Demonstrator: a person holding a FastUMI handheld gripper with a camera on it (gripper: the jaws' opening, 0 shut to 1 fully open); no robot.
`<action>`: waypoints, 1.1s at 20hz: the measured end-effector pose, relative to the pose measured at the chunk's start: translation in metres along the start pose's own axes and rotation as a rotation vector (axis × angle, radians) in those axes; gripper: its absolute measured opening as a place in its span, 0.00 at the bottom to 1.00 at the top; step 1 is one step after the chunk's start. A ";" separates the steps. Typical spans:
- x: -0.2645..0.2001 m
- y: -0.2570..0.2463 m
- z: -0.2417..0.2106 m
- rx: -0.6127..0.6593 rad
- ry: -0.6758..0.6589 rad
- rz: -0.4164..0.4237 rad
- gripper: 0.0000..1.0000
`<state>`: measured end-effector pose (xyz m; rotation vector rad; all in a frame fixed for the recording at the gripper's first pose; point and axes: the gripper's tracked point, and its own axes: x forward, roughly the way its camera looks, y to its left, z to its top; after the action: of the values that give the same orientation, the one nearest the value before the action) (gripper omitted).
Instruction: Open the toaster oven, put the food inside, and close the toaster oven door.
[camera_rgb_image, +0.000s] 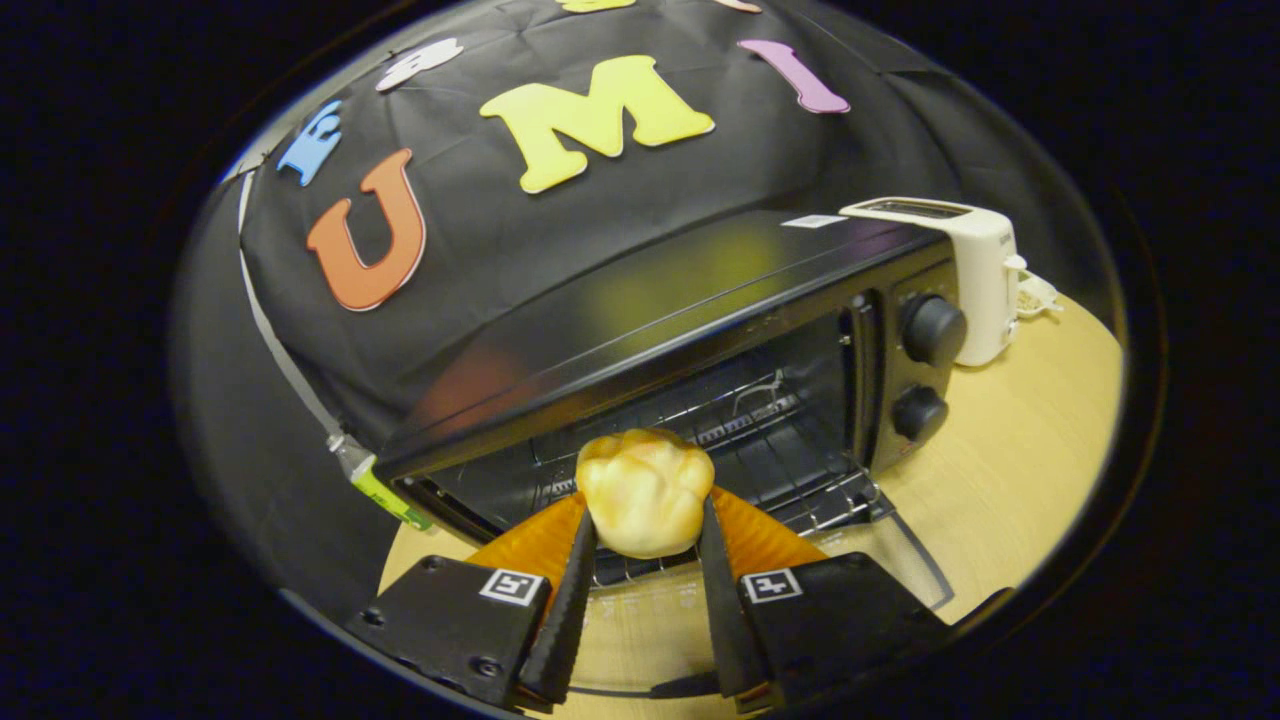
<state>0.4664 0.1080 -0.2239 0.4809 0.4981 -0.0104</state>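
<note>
A pale yellow bread roll (645, 492) sits between my two fingers, and my gripper (645, 520) is shut on it. Just beyond the roll stands a black toaster oven (680, 300) with its door (880, 560) folded down flat toward me. Inside, the wire rack (760, 440) shows behind and to the right of the roll. The roll hangs at the oven's mouth, above the lowered door. Two black knobs (932, 330) sit on the oven's right panel.
A white slot toaster (975, 275) stands right of the oven on the light wooden table (1010, 450). A green-tipped object (385, 490) lies by the oven's left front corner. Black cloth hangs behind everything.
</note>
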 end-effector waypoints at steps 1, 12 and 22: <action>0.010 0.000 0.002 0.010 0.002 -0.008 0.59; 0.033 0.001 0.005 -0.037 -0.043 -0.033 0.91; -0.080 0.019 -0.017 -0.161 -0.057 0.074 0.99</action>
<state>0.3907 0.1237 -0.1915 0.3399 0.4209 0.0865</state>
